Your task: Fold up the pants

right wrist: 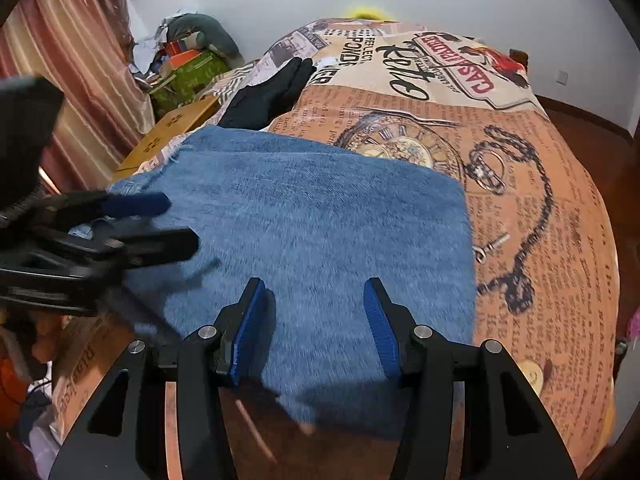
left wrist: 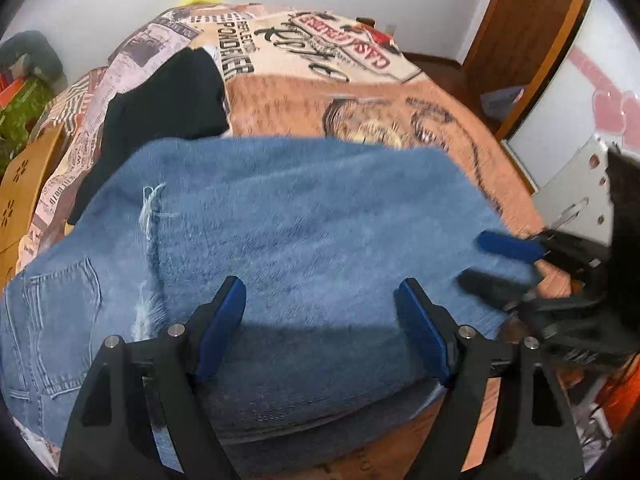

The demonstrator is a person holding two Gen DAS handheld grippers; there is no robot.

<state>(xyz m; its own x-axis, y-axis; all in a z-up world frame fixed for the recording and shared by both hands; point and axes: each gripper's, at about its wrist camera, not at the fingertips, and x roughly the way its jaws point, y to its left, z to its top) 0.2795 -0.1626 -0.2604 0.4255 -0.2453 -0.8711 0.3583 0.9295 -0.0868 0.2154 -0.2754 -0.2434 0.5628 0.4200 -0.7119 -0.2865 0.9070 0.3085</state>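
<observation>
Blue denim pants [left wrist: 304,232] lie folded over on the bed, with a back pocket and frayed tears at the left in the left wrist view. The same pants [right wrist: 320,232] fill the middle of the right wrist view as a flat folded panel. My left gripper [left wrist: 320,312] is open and empty, just above the denim's near part. My right gripper [right wrist: 316,312] is open and empty over the near edge of the denim. Each gripper shows in the other's view: the right gripper [left wrist: 496,260] at the denim's right corner, the left gripper [right wrist: 176,220] at its left side.
The bed has a printed orange and newspaper-pattern cover [right wrist: 540,184]. A black garment [left wrist: 168,100] lies behind the pants; it also shows in the right wrist view [right wrist: 268,96]. A wooden box [right wrist: 172,128] and clutter stand left of the bed. A wooden door [left wrist: 528,40] is at the right.
</observation>
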